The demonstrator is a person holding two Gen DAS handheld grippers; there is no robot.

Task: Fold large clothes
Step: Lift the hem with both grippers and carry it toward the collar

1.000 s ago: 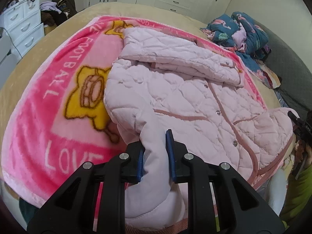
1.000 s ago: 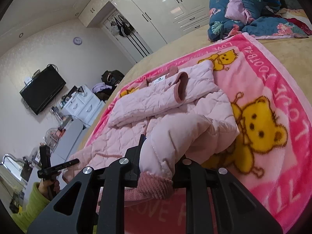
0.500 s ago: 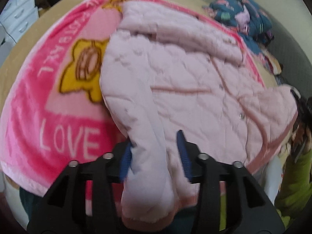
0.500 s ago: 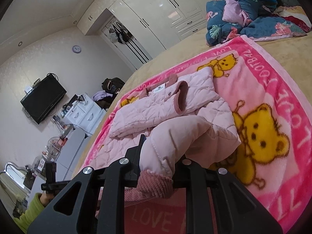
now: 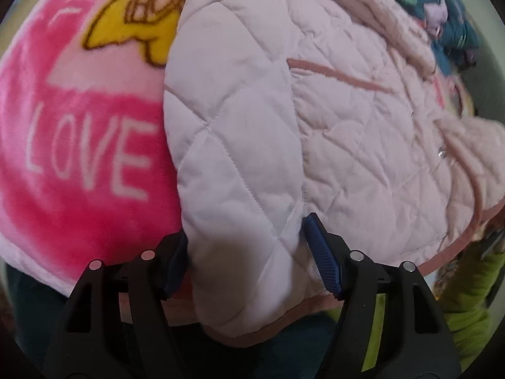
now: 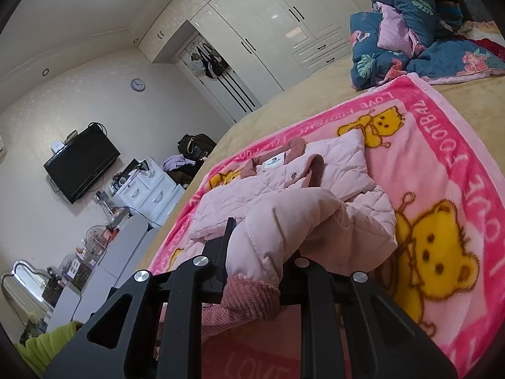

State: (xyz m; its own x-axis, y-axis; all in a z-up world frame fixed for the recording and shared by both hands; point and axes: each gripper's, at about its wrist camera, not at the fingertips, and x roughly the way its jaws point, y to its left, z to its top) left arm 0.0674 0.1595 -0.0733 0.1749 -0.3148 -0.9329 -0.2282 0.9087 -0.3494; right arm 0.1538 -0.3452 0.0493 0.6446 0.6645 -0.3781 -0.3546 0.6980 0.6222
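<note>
A pale pink quilted jacket lies on a pink cartoon blanket on the bed. My left gripper is open, its blue-padded fingers wide apart on either side of the jacket's lower hem corner, which lies loose between them. My right gripper is shut on the jacket's sleeve near its ribbed dusty-pink cuff, holding it lifted above the blanket. The jacket's other sleeve lies folded across the chest, below the collar.
A heap of dark blue floral bedding sits at the bed's far corner. White wardrobes, a wall TV and a white dresser stand beyond the bed. A lime-green sleeve shows at the right.
My left gripper has opened, letting go of the jacket's hem, and moved closer and lower over the jacket. My right gripper has kept its hold on the sleeve and tilted slightly.
</note>
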